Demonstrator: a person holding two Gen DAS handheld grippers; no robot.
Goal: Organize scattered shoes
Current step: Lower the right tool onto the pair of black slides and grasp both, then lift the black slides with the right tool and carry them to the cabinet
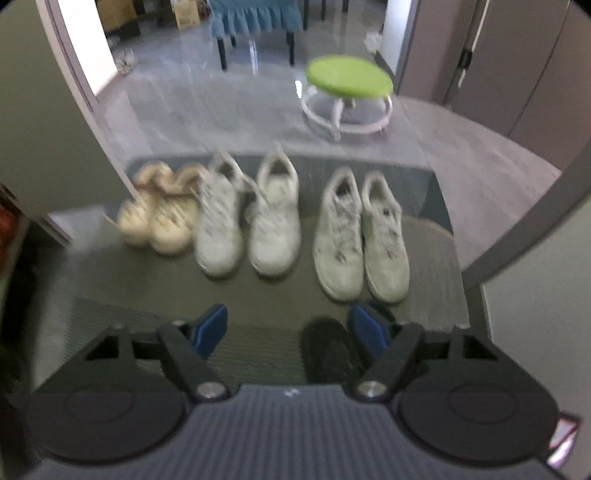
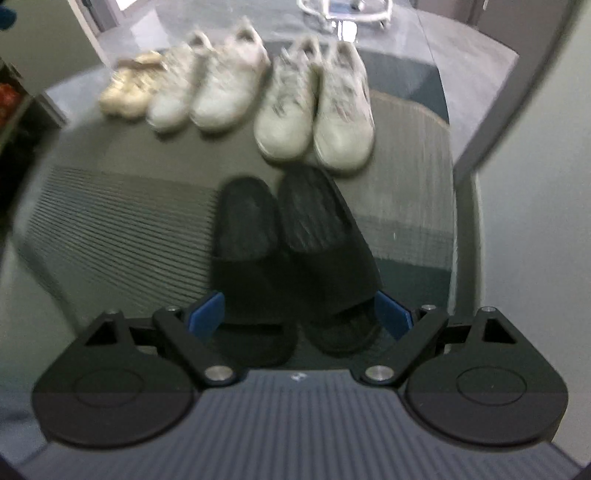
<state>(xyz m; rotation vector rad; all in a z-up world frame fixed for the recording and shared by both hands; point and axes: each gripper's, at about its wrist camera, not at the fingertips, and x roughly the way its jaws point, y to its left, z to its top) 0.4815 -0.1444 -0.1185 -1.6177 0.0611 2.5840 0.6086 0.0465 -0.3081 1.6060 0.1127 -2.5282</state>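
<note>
Three pairs stand in a row on the grey doormat (image 1: 110,314): fluffy cream shoes (image 1: 155,218) at the left, white sneakers (image 1: 247,218) in the middle, and pale grey-white sneakers (image 1: 362,232) at the right. My left gripper (image 1: 290,328) hovers open in front of them, holding nothing, with a black slipper toe (image 1: 328,350) by its right finger. In the right wrist view, a pair of black slippers (image 2: 280,240) lies side by side nearer than the row, behind them the pale sneakers (image 2: 317,107). My right gripper (image 2: 299,314) is open, one blue pad on each side of the slippers' near ends.
A green-topped round stool (image 1: 349,79) stands on the tiled floor beyond the mat, with a blue-skirted chair (image 1: 258,18) farther back. A white door frame (image 1: 74,74) rises at the left; a grey post (image 1: 517,229) and cabinet doors (image 1: 517,74) are at the right.
</note>
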